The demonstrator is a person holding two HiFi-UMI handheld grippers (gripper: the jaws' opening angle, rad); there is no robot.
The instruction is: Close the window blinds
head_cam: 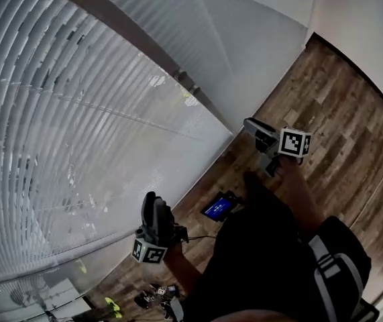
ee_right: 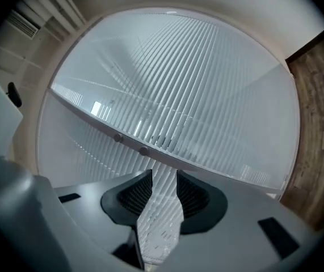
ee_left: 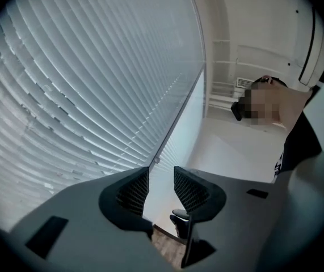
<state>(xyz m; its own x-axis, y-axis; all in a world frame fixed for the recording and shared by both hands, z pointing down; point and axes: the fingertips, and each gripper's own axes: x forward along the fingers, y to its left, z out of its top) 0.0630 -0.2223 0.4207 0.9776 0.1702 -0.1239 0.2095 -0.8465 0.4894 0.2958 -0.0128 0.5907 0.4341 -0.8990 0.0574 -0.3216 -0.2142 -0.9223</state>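
Two grippers here: left gripper and right gripper, both jaws apart, holding nothing. Two blind panels straight ahead of them.

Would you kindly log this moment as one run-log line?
left gripper: open, empty | right gripper: open, empty | blinds: lowered, not gripped

- Head view: from above the person, steeply downward, with the blinds at left, the wood floor at right, and the left gripper and right gripper lower in frame.
- Left gripper view: close beside the blinds, aimed along them at a slant.
- Right gripper view: faces the blinds more squarely, from farther back — all three views share them.
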